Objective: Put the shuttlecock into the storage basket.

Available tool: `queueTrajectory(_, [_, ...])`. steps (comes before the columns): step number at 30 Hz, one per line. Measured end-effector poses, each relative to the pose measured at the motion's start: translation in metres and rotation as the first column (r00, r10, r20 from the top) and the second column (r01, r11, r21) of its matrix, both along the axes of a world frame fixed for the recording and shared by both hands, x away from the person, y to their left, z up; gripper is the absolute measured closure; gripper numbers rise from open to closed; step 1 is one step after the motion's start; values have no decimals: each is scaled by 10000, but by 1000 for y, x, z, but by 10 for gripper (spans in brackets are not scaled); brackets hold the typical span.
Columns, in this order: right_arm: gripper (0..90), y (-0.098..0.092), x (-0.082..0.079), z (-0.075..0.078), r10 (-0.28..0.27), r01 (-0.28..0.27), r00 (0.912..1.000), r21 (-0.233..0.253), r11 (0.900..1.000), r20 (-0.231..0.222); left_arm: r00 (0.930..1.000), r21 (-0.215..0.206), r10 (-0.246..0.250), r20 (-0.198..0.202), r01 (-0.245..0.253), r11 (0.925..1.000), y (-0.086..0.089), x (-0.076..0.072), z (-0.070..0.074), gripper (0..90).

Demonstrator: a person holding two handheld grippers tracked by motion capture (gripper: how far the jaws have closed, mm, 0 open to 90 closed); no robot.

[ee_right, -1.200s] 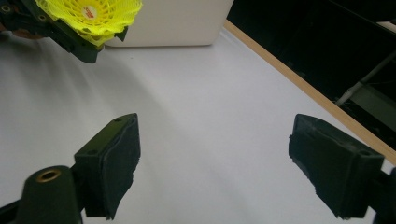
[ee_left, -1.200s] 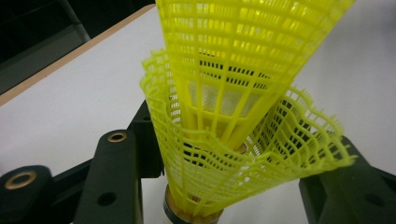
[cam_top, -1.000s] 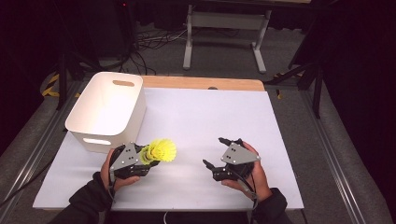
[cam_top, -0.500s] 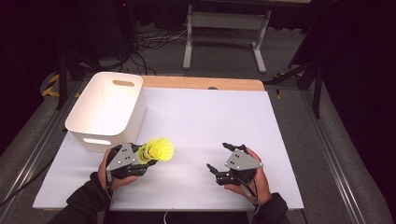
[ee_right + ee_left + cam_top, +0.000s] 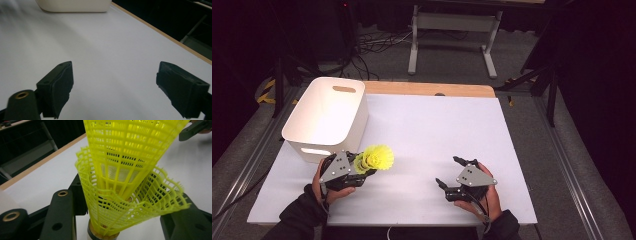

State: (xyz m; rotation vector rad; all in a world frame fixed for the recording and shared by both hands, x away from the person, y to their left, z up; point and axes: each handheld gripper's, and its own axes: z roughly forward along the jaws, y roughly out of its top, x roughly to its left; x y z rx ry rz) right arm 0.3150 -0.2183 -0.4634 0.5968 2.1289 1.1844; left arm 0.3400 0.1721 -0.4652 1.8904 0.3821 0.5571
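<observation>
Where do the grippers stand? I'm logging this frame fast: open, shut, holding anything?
Left gripper: shut on the yellow shuttlecocks.
Right gripper: open, holding nothing.

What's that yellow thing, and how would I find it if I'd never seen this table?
Start at the white bin on the table's left side. Just in front of it, the left gripper is shut on the yellow shuttlecocks, two netted plastic cones nested one inside the other. They are the one bright yellow thing here; the right gripper is open with nothing between its jaws.
</observation>
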Motion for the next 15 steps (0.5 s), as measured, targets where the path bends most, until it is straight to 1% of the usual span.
queueTrajectory(3, [122,0,2,-1,-237,239,9997,239,9994,-54,9999,-88,69,106,-68,9999,3,-1,3,495])
queueTrajectory(4, [119,0,2,-2,-271,272,9996,251,9993,-52,10000,-227,73,67,-71,9997,4,-2,4,496])
queueTrajectory(5, [112,0,2,-3,-294,296,9995,339,9990,-62,9999,-132,70,156,-68,9999,5,-2,5,496])
queueTrajectory(6, [108,1,3,-3,-250,255,9996,393,9989,-112,9998,-155,105,196,-102,9998,6,-2,6,496])
queueTrajectory(8, [106,1,3,-4,-304,307,9995,396,9987,-103,9998,-311,119,156,-114,9995,7,-2,6,496])
queueTrajectory(9, [99,2,4,-5,-302,309,9994,442,9985,-161,9998,-291,130,168,-125,9995,9,-2,7,496])
queueTrajectory(10, [99,2,4,-5,-329,337,9993,415,9986,-198,9996,-369,186,203,-178,9992,11,-3,9,496])
queueTrajectory(15, [99,3,4,-5,-283,287,9995,427,9987,-106,9992,-470,305,262,-292,9985,14,-3,11,496])
